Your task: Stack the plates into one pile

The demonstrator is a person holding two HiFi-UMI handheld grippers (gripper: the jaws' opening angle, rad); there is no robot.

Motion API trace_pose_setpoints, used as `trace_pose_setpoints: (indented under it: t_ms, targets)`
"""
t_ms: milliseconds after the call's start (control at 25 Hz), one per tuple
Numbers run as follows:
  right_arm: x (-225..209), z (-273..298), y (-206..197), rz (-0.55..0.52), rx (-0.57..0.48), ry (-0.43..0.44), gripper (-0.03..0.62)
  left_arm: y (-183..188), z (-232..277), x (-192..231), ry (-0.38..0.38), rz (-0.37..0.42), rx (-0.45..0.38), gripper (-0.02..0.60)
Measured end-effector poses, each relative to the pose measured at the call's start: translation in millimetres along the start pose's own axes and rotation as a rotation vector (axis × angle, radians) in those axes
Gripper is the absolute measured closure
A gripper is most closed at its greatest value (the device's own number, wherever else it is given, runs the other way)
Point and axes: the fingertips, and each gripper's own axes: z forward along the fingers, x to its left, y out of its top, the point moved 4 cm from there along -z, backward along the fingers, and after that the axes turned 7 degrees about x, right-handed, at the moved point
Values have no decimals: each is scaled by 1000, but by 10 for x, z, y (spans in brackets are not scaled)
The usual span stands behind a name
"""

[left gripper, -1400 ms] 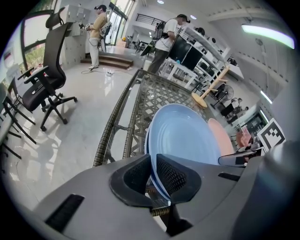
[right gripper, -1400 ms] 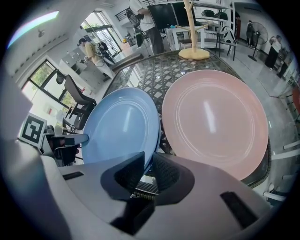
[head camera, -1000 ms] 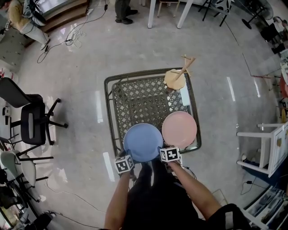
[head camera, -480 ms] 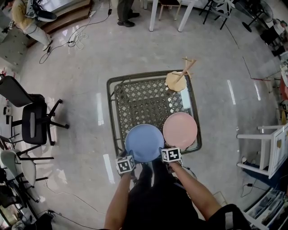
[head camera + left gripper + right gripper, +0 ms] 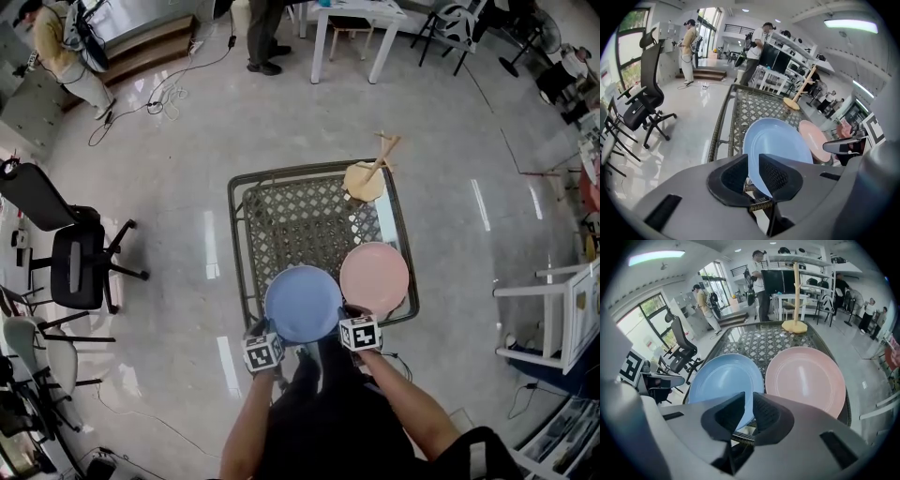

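1. Blue plate (image 5: 302, 302): held at its near rim by both grippers, over the near edge of the table (image 5: 240, 246). The left gripper (image 5: 266, 337) takes the rim at the plate's near-left, the right gripper (image 5: 352, 321) at its near-right, so the plate spans the gap between them.
2. Left gripper: its jaws have just been closing; in the left gripper view the plate's thin rim runs down between the two black ribbed pads, which clench it.
3. Right gripper: its jaws have likewise just been closing; in the right gripper view the rim enters the narrow slot between the pads and is clamped there.
4. Pink plate (image 5: 374, 277): lies on the table just beside the blue plate, to its right, apart from both grippers.
5. Materials and shapes: both plates are round, smooth and glossy, with a shallow hollow and a raised rim. The table has a dark metal frame and an open lattice top. A wooden stand (image 5: 366, 178) with a round base stands at the far right corner. The floor (image 5: 169, 141) is pale and reflective.
6. Orientation: the blue plate's hollow faces upward; being circular, it shows no long axis. Whether it is clear of the lattice cannot be told
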Motion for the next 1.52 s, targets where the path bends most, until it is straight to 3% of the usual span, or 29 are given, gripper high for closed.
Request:
trace_pose_setpoints:
  t_ms: [240,640,840,1160,1520]
  targets:
    - [114,-414,199,-17,-143,-25,580,138,-289,-111,-6,34,-83,562]
    - [391,-1144,235,-5,-339,12,585,330,-1025,-586,-112,94,-285,566]
    - [505,-1418,206,3,-390,27,585,372,-1379,-815,-170,140,-354,566]
    - [549,-1711,214,4,-447,37,585,342,-1595,-1067,-223,182,-390,566]
    - [350,-1805,291,35,-481,43,585,339,-1438,-1240,-224,216,-355,566]
